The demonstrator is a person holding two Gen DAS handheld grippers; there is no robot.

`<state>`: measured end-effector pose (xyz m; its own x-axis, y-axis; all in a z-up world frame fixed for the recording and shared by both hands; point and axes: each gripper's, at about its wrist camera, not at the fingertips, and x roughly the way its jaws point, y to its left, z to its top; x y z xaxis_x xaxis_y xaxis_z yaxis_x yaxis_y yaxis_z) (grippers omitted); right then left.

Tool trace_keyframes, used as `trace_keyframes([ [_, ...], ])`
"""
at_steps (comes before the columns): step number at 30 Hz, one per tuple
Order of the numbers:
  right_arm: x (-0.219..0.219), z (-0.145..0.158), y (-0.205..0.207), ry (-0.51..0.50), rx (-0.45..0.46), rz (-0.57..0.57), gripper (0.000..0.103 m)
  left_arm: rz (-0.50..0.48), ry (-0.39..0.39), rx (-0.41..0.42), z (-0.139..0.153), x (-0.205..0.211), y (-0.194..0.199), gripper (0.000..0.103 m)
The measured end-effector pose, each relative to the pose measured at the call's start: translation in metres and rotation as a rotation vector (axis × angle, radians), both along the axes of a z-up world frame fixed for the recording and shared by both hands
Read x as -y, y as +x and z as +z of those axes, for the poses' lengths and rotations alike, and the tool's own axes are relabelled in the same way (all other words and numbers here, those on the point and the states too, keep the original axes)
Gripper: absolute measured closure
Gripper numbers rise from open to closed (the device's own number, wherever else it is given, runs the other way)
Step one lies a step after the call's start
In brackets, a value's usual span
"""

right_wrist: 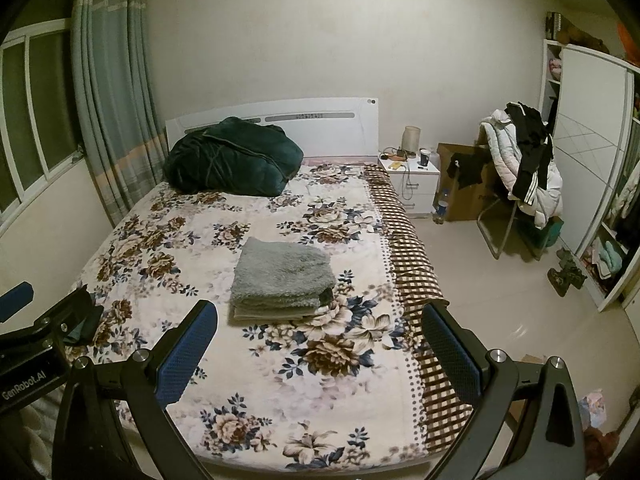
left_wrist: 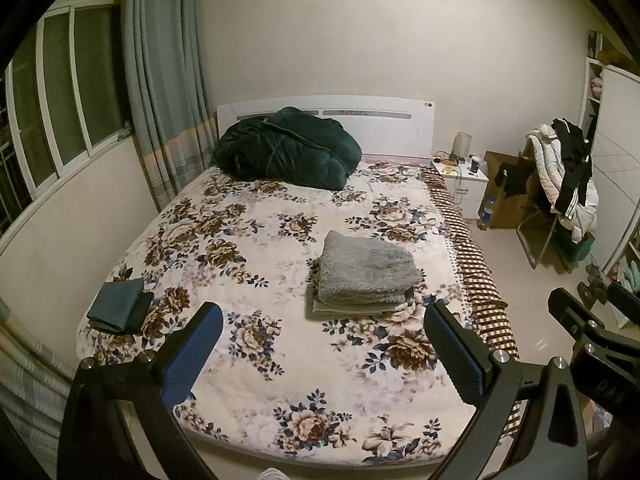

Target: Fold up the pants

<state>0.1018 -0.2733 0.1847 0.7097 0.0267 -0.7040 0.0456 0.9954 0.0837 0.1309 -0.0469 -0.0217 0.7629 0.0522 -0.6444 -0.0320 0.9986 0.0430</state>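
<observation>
A folded stack of grey fuzzy pants (left_wrist: 366,270) lies on the floral bedspread (left_wrist: 256,368), right of the bed's middle; it also shows in the right wrist view (right_wrist: 282,276). A small folded dark teal garment (left_wrist: 120,309) lies at the bed's near left corner. My left gripper (left_wrist: 322,344) is open and empty, held above the foot of the bed, short of the grey stack. My right gripper (right_wrist: 320,344) is open and empty, also above the foot of the bed; it shows at the right edge of the left wrist view (left_wrist: 588,312).
A dark green quilt (left_wrist: 286,150) is bundled at the headboard. A white nightstand (left_wrist: 462,184) stands right of the bed, then a cardboard box (left_wrist: 508,192) and a chair piled with clothes (left_wrist: 564,184). A wardrobe (right_wrist: 592,168) lines the right wall. Window and curtain (left_wrist: 160,80) stand at left.
</observation>
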Motion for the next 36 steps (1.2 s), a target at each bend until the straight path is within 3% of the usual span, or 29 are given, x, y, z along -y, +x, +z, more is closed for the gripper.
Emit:
trace_keyframes([
  [36,-0.004,0.001,-0.004,0.002,-0.002,-0.008,0.0,0.016,-0.002,0.009,-0.003,-0.005,-0.015,0.0],
])
